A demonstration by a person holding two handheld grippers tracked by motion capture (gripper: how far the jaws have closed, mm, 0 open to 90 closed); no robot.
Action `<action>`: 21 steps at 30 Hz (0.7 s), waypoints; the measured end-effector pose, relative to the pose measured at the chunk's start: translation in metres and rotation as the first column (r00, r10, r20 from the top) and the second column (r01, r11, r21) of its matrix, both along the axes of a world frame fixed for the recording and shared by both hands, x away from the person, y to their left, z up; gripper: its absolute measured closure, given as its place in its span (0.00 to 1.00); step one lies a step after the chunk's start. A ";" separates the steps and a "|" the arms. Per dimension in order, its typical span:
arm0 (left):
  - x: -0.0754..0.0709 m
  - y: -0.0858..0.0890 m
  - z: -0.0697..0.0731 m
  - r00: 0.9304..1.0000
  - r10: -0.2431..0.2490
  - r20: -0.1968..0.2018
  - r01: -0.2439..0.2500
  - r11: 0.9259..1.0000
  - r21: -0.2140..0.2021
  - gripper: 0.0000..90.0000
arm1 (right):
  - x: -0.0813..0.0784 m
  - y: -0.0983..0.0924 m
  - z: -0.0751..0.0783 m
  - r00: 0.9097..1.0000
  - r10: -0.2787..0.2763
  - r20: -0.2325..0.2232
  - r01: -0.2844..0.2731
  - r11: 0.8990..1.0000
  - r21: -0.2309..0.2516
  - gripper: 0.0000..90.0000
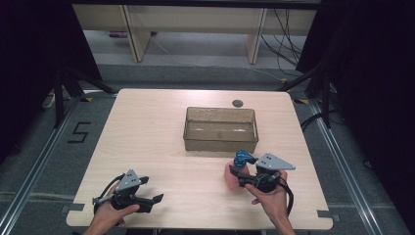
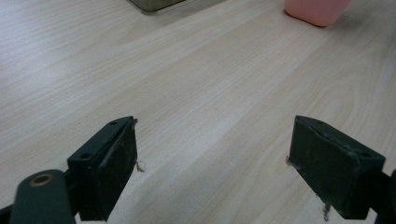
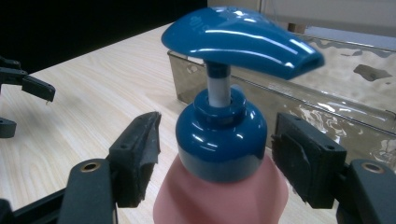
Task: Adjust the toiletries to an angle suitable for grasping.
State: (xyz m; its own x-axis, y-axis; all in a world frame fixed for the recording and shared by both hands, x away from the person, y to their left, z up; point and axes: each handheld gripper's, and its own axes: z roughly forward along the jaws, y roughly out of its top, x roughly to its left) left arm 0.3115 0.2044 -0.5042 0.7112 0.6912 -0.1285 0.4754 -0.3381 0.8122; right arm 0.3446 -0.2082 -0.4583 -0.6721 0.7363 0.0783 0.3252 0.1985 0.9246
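Note:
A pink pump bottle (image 1: 229, 178) with a blue pump head (image 1: 242, 158) stands upright on the table near its front right. My right gripper (image 1: 237, 176) reaches it from the right. In the right gripper view the bottle (image 3: 219, 198) rises between the jaws. The pads flank its blue collar (image 3: 219, 140) with a small gap on each side, so this gripper (image 3: 215, 149) is open. My left gripper (image 1: 152, 190) rests at the front left, open over bare wood (image 2: 212, 154). The pink base of the bottle (image 2: 315, 9) shows far ahead of it.
A clear brownish plastic bin (image 1: 220, 139) sits mid-table just behind the bottle, and its near wall (image 3: 327, 107) is close behind the pump head. A small dark grommet (image 1: 237, 103) lies at the table's far edge. Wood between the two grippers is bare.

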 end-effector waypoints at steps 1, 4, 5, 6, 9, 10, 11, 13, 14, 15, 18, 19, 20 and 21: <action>0.000 0.000 0.000 1.000 -0.001 -0.001 0.001 1.000 0.002 0.16 | 0.001 0.001 -0.001 1.000 0.008 -0.001 -0.008 1.000 0.011 0.37; 0.000 0.000 -0.001 1.000 0.000 0.005 0.000 1.000 -0.005 0.16 | 0.003 -0.001 -0.001 1.000 0.003 0.019 -0.003 1.000 -0.001 0.38; 0.000 0.000 0.000 1.000 0.000 -0.002 0.000 1.000 -0.006 0.16 | 0.003 0.000 -0.001 1.000 0.003 0.017 -0.004 1.000 0.008 0.39; 0.000 0.000 0.000 1.000 0.000 -0.002 0.000 1.000 -0.006 0.16 | 0.003 0.000 -0.001 1.000 0.003 0.017 -0.004 1.000 0.008 0.39; 0.000 0.000 0.000 1.000 -0.002 -0.001 0.002 1.000 -0.004 0.16 | 0.003 0.001 -0.001 1.000 0.006 0.011 -0.006 1.000 0.001 0.39; 0.000 0.000 0.000 1.000 -0.003 -0.001 0.003 1.000 -0.004 0.16 | 0.003 0.001 -0.001 1.000 0.006 0.011 -0.006 1.000 0.001 0.39; 0.000 0.000 0.000 1.000 -0.007 -0.001 0.007 1.000 0.002 0.16 | 0.003 0.002 -0.001 1.000 0.001 0.006 -0.001 1.000 0.009 0.41; -0.001 0.000 0.000 1.000 -0.009 0.000 0.009 1.000 -0.002 0.16 | 0.003 0.003 -0.002 1.000 0.005 -0.006 -0.005 0.999 0.033 0.41; -0.001 0.000 0.000 1.000 -0.009 0.000 0.009 1.000 -0.002 0.16 | 0.003 0.003 -0.002 1.000 0.005 -0.006 -0.005 0.999 0.033 0.41; -0.001 0.000 0.000 1.000 -0.007 0.003 0.007 1.000 -0.005 0.16 | 0.005 0.002 -0.002 1.000 0.007 -0.001 -0.007 1.000 0.021 0.42; 0.000 0.000 0.000 1.000 -0.010 0.001 0.010 1.000 -0.006 0.16 | 0.005 0.003 -0.002 1.000 0.016 -0.005 -0.016 1.000 0.027 0.43; -0.001 0.000 0.000 1.000 -0.011 -0.003 0.011 1.000 -0.002 0.16 | 0.006 0.003 -0.003 1.000 0.018 0.000 -0.018 0.999 0.030 0.43; -0.001 -0.001 0.000 1.000 -0.009 -0.001 0.009 1.000 0.001 0.16 | 0.007 0.003 -0.003 1.000 0.016 0.004 -0.016 0.999 0.028 0.44; -0.001 -0.001 0.000 1.000 -0.009 -0.002 0.009 1.000 0.000 0.16 | 0.008 0.003 -0.003 1.000 0.005 0.004 -0.005 0.999 0.031 0.45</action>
